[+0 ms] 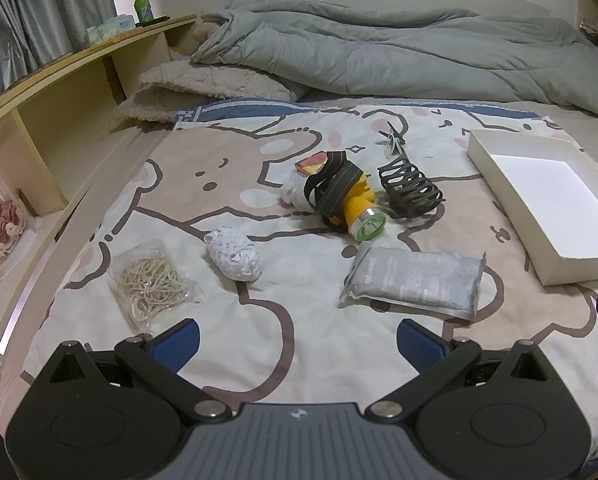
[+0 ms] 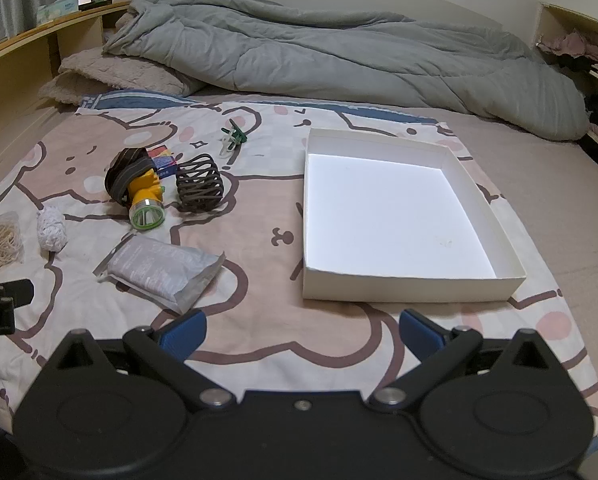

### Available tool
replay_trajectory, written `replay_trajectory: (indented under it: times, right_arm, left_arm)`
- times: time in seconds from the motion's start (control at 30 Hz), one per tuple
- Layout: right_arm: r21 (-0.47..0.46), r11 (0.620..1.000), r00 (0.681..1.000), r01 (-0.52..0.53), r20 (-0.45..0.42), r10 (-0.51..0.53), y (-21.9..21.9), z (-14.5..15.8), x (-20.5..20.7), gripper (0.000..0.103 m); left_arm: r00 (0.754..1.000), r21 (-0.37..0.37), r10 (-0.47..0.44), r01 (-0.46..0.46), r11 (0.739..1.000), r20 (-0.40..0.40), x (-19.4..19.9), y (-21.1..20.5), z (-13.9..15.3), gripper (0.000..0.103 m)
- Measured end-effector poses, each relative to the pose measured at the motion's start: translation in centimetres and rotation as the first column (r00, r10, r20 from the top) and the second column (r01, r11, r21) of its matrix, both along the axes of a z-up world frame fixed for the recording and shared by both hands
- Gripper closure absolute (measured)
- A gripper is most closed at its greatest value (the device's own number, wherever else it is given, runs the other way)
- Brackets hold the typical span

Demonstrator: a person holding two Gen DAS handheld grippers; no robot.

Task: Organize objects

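Note:
On the cartoon bedsheet lie a bag of rubber bands (image 1: 151,282) (image 2: 1,240), a white knitted bundle (image 1: 234,254) (image 2: 51,229), a grey foil pouch (image 1: 413,278) (image 2: 163,270), a yellow headlamp with a grey strap (image 1: 345,194) (image 2: 139,188), a dark coiled cord (image 1: 411,188) (image 2: 199,186), a small colourful box (image 1: 313,162) (image 2: 163,159) and green-white clips (image 1: 393,140) (image 2: 233,138). An empty white box (image 1: 571,270) (image 2: 411,290) sits to the right. My left gripper (image 1: 298,340) is open and empty, near the pouch and the bag. My right gripper (image 2: 302,332) is open and empty, just before the box's near wall.
A rumpled grey duvet (image 1: 399,48) (image 2: 339,52) and a beige blanket (image 1: 203,84) fill the far end of the bed. A wooden shelf unit (image 1: 71,92) runs along the left, with a green bottle (image 1: 141,0) and a tissue pack on top. A shelf with clothes (image 2: 579,48) is at the right.

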State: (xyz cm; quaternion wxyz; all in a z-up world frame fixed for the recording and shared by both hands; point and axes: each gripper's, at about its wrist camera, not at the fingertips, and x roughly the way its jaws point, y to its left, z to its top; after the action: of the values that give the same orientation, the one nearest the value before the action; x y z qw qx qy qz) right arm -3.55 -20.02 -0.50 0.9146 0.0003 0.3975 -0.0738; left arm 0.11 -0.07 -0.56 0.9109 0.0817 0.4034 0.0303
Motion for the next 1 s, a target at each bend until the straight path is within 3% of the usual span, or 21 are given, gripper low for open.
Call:
replay_trajectory:
  times: [1.0]
  right_arm:
    - [0.004, 1.000, 1.000, -0.009, 0.028, 0.009, 0.0, 0.6, -0.3, 0.000]
  left_arm:
    - [0.999, -0.015, -0.024, 0.024, 1.000, 0.041, -0.4, -0.1, 1.0, 0.000]
